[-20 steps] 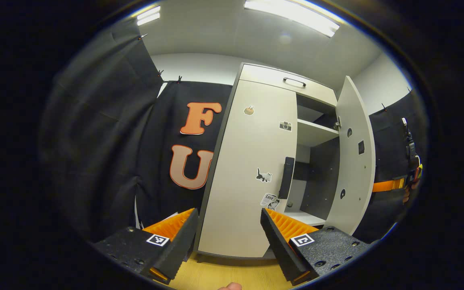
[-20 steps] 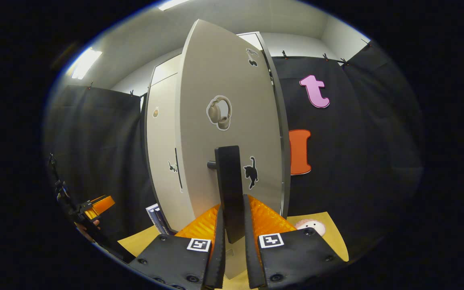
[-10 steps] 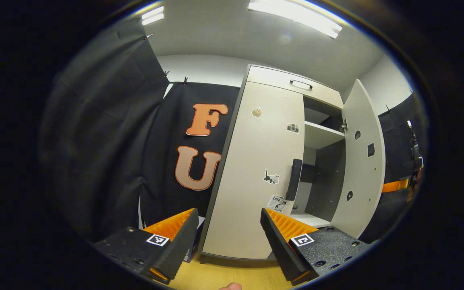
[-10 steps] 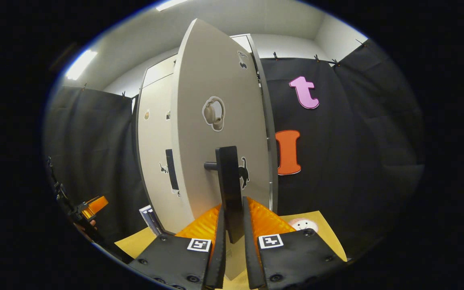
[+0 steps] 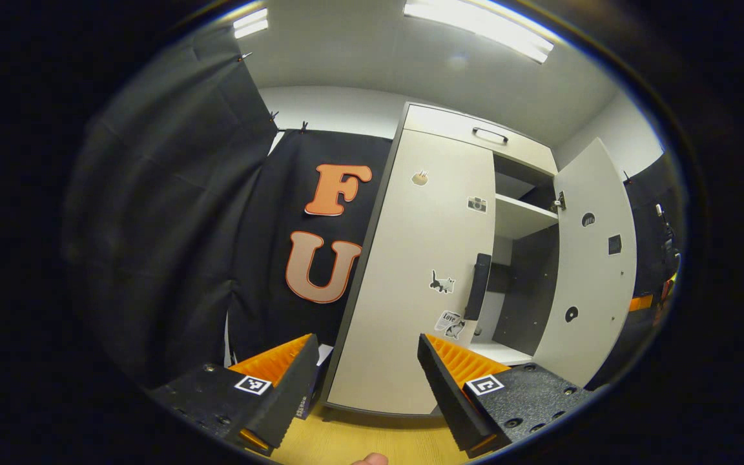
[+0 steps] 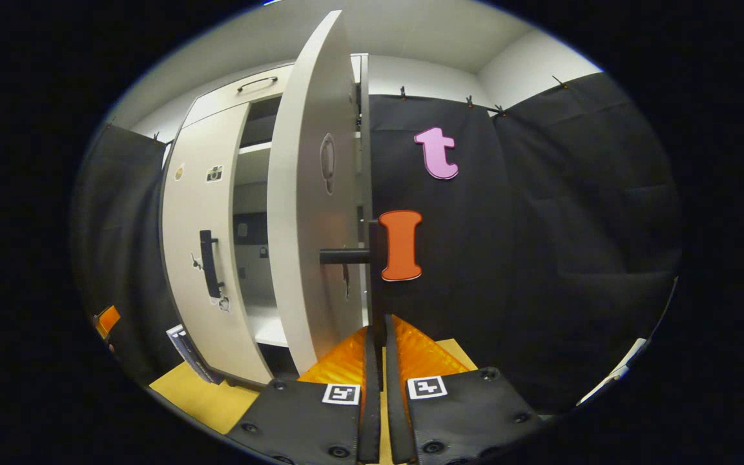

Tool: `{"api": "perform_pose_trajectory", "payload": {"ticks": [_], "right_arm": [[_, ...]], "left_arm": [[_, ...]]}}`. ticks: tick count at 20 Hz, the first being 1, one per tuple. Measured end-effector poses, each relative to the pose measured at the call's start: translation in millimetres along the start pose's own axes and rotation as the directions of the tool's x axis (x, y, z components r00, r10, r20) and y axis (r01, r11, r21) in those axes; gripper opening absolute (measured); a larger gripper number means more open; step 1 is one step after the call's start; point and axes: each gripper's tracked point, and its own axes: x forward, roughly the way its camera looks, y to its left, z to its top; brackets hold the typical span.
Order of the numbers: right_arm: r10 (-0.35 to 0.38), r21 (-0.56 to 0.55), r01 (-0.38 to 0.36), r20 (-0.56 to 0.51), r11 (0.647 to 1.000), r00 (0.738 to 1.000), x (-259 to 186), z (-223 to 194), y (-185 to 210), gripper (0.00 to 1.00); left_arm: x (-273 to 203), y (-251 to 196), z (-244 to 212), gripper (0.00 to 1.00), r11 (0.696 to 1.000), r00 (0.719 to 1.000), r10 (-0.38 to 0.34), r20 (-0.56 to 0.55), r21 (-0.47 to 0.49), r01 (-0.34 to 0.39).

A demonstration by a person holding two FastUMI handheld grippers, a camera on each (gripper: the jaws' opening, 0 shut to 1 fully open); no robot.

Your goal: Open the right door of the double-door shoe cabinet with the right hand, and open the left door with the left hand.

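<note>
In the left gripper view, the left gripper (image 5: 367,381) was at the bottom, its two fingers (image 5: 285,381) standing wide apart with nothing between them. A fingertip (image 5: 371,459) of the person showed at 6 o'clock on the edge. Under the gripper lay the yellow floor (image 5: 359,439). Beyond the fingers stood the cabinet (image 5: 449,258). Its left door (image 5: 411,278) was closed, with small stickers on it and a black left handle (image 5: 477,286) near its inner edge, at about 3 o'clock from the picture's middle. The right door (image 5: 595,258) stood open farther to 3 o'clock, and between the two doors a shelf (image 5: 520,219) was visible inside. At the far edge, past the right door, a small orange part of the other gripper was seen.

In the right gripper view, the right gripper (image 6: 377,361) was at 6 o'clock, its fingers close together and clamped on the thin black right handle (image 6: 377,303), which was seen edge-on. The handle's post joined the right door (image 6: 307,213), which stood open and rose toward 12 o'clock. Farther away, at 9 o'clock, was the closed left door (image 6: 197,258) with its left handle (image 6: 208,263). Some flat thing (image 6: 185,342) leaned by the cabinet's (image 6: 230,103) foot; I could not tell what it was.
</note>
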Motion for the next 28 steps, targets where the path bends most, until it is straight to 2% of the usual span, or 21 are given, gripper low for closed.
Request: {"api": "perform_pose_trajectory", "payload": {"ticks": [1, 2, 3, 4, 7, 8, 9, 13, 16, 17, 18, 21, 22, 24, 25, 27, 28], "right_arm": [[0.025, 0.027, -0.025, 0.001, 0.999, 1.0, -1.8, 0.6, 3.2, 0.14], [0.042, 0.041, -0.042, 0.006, 0.998, 0.999, 0.9, 1.2, 5.4, 0.14], [0.049, 0.044, -0.049, 0.01, 0.998, 0.999, 2.3, 0.9, 5.1, 0.01], [0.052, 0.046, -0.052, 0.012, 0.998, 0.999, 3.6, 0.9, 4.5, 0.14], [0.057, 0.038, -0.058, 0.012, 0.998, 0.998, 1.5, -0.1, 3.9, 0.14], [0.06, 0.033, -0.061, 0.009, 0.998, 0.998, 0.2, -2.5, 3.9, 0.0], [0.063, 0.03, -0.063, 0.014, 0.998, 0.998, -4.1, -3.8, 1.9, 0.14], [0.044, 0.069, -0.045, 0.019, 0.997, 0.999, -20.8, -3.7, -2.6, 0.21], [-0.03, 0.036, 0.029, 0.033, 0.999, 0.999, -32.5, -1.4, -14.1, 0.2], [-0.043, 0.028, 0.042, 0.038, 0.999, 0.998, -38.9, -0.6, -14.8, 0.05], [-0.046, 0.024, 0.045, 0.04, 0.999, 0.998, -46.2, -0.1, -12.5, 0.15], [-0.051, 0.02, 0.05, 0.049, 0.999, 0.997, -65.4, -0.3, -8.0, 0.15], [-0.053, 0.016, 0.052, 0.056, 0.999, 0.997, -70.6, -1.1, -6.9, 0.3], [-0.071, 0.006, 0.071, 0.064, 0.997, 0.995, -80.1, -4.4, -10.1, 0.36], [-0.089, 0.0, 0.089, 0.068, 0.996, 0.994, -85.8, -5.9, -14.3, 0.49], [-0.107, 0.007, 0.106, 0.082, 0.994, 0.991, -96.1, -4.6, -18.8, 0.76], [-0.118, 0.023, 0.116, 0.087, 0.993, 0.989, -99.8, -5.0, -21.1, 0.75]], "left_arm": [[0.2, 0.6, -0.1, 0.94, 1.0, 1.0, 0.001, -0.001, 0.001, -0.001], [0.4, 0.2, -0.3, 0.94, 1.0, 1.0, 0.001, -0.002, 0.003, -0.001], [0.6, 0.7, -0.5, 0.94, 1.0, 1.0, 0.003, -0.003, 0.005, -0.003], [0.7, 1.3, -0.9, 0.94, 1.0, 1.0, 0.006, -0.006, 0.009, -0.006], [0.2, 0.8, 0.8, 0.94, 1.0, 1.0, 0.009, -0.009, 0.019, -0.009], [0.0, 0.2, 0.9, 0.94, 1.0, 1.0, 0.009, -0.009, 0.02, -0.009], [-1.5, -1.7, 2.4, 0.94, 1.0, 1.0, 0.008, -0.008, 0.018, -0.008], [2.8, -19.1, 8.6, 0.94, 0.999, 0.999, -0.032, -0.008, -0.009, 0.032], [10.8, -39.3, 23.3, 0.94, 0.997, 0.997, -0.07, 0.013, 0.017, 0.069], [15.4, -48.3, 27.4, 0.94, 0.996, 0.996, -0.087, 0.021, 0.024, 0.087], [21.0, -58.8, 30.7, 0.94, 0.994, 0.994, -0.108, 0.023, 0.026, 0.107], [37.9, -96.8, 36.4, 0.94, 0.984, 0.984, -0.179, 0.001, 0.004, 0.179], [43.9, -112.2, 40.2, 0.94, 0.978, 0.978, -0.21, -0.001, 0.0, 0.21], [57.6, -139.5, 45.5, 0.91, 0.964, 0.964, -0.265, -0.001, 0.024, 0.265], [63.3, -150.3, 45.9, 0.94, 0.959, 0.959, -0.282, -0.006, 0.043, 0.282], [72.8, -171.4, 44.4, 0.94, 0.947, 0.949, -0.316, -0.011, 0.063, 0.316], [78.1, -181.4, 43.8, 0.94, 0.941, 0.943, -0.332, -0.011, 0.066, 0.332]]}}
